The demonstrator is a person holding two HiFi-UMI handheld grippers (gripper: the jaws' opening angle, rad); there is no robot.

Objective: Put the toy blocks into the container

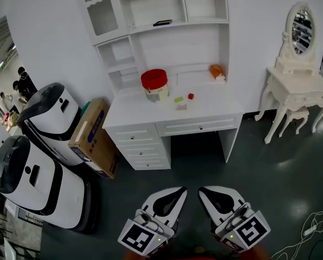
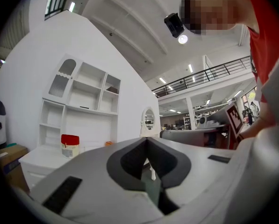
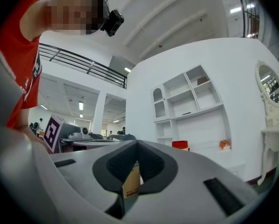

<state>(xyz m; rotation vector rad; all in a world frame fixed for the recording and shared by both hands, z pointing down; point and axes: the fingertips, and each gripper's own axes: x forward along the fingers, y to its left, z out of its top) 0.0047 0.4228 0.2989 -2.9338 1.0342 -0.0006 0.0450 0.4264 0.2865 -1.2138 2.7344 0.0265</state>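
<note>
While both grippers are shut tight with nothing between the jaws, the task looks unstarted. Left gripper (image 1: 180, 190) and right gripper (image 1: 203, 190) sit side by side, well short of the desk (image 1: 221, 112). Green block (image 1: 178, 99), red block (image 1: 191, 96) and beige block (image 1: 181, 107) lie loose on it, far ahead of both grippers. The red-topped container (image 1: 155, 84) is ahead-left of them. All three blocks are left to move, and I can't see inside the container.

The shapes of the toy blocks (image 1: 178, 99) on the bench (image 1: 215, 104) cannot be made out; the orange item (image 1: 217, 71) is too small to be identified; the left tool (image 1: 179, 192) and right tool (image 1: 205, 192) are cut off at the head view's lower edge.
</note>
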